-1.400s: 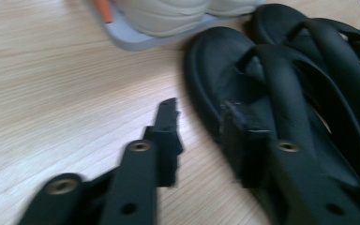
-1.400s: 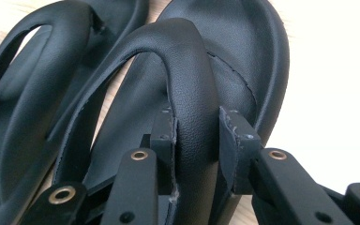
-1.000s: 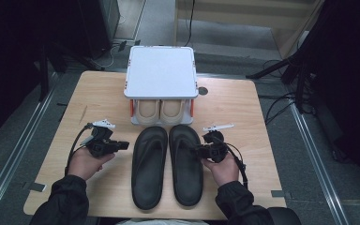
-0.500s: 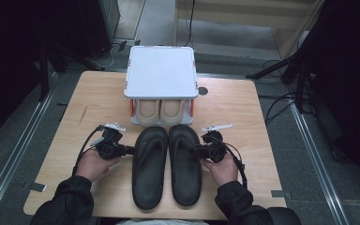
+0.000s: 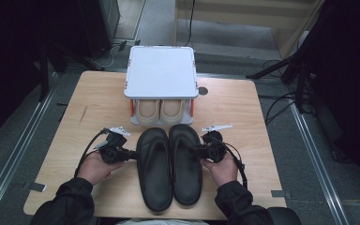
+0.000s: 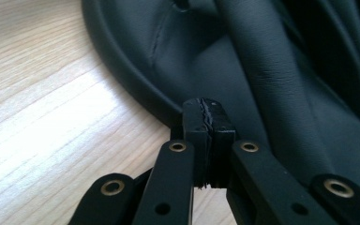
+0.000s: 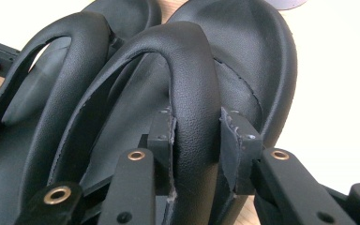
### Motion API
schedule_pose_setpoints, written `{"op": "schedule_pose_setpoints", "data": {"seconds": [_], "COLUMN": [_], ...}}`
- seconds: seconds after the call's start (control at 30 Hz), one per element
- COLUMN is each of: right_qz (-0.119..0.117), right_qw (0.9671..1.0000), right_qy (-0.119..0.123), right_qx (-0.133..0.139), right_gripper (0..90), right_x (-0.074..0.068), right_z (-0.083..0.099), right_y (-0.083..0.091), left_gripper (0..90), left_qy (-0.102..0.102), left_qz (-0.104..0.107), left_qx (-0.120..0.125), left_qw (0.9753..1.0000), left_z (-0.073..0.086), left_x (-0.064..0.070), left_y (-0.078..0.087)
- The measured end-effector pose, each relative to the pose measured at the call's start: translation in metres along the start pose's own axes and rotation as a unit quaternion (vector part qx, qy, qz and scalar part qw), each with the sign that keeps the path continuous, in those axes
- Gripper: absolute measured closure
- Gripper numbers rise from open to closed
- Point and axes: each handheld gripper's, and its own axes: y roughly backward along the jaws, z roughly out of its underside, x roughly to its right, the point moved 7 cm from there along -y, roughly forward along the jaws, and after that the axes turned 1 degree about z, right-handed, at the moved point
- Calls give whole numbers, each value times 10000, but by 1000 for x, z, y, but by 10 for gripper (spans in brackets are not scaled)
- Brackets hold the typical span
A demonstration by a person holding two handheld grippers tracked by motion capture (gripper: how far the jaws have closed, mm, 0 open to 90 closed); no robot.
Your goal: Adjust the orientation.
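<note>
Two black flip-flop sandals lie side by side on the wooden table (image 5: pixel 98 108), toes pointing away from me. My left gripper (image 5: pixel 132 153) is at the outer left rim of the left sandal (image 5: pixel 153 173). In the left gripper view its jaws are pressed together, and the left gripper (image 6: pixel 208 110) tips touch that sandal's rim (image 6: pixel 136 84) with nothing between them. My right gripper (image 5: pixel 194 150) reaches into the right sandal (image 5: pixel 186 178) from the right. In the right gripper view the right gripper (image 7: pixel 196 136) is shut on that sandal's strap (image 7: pixel 192 70).
A white two-level shoe rack (image 5: pixel 161 72) stands at the back middle of the table, with a pair of beige shoes (image 5: pixel 159 111) under its top. It is just beyond the sandals' toes. Bare wood lies left and right of the sandals.
My left gripper has moved right across the table until its tips reached the left sandal's rim. The right gripper has stayed on the right sandal's strap.
</note>
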Motion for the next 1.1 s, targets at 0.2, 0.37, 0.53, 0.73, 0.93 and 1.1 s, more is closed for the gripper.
{"op": "schedule_pose_setpoints", "data": {"seconds": [0.2, 0.37, 0.53, 0.73, 0.93, 1.1], "right_qz": [-146, -150, -67, -179, -77, -116], "right_qw": [9998, 9989, 9976, 9972, 9969, 9954], "right_qy": [105, 244, 363, 302, 363, 481], "right_qx": [65, 379, 583, 661, 690, 825], "right_gripper": [596, 574, 572, 558, 559, 551], "right_x": [1, -2, -6, -12, -22, -33], "right_z": [-2, -9, -13, -14, -12, -12], "right_y": [1, 10, 20, 28, 32, 32], "left_gripper": [789, 751, 664, 570, 544, 544], "left_qy": [103, 87, 1, 103, 110, 112], "left_qz": [-79, -152, -263, -358, -382, -390], "left_qx": [336, 506, 609, 714, 733, 735], "left_qw": [9993, 9986, 9978, 9968, 9965, 9965], "left_z": [-6, -6, -6, -6, -5, -6], "left_x": [-7, -9, -10, -17, -18, -20], "left_y": [11, 21, 27, 31, 33, 33]}}
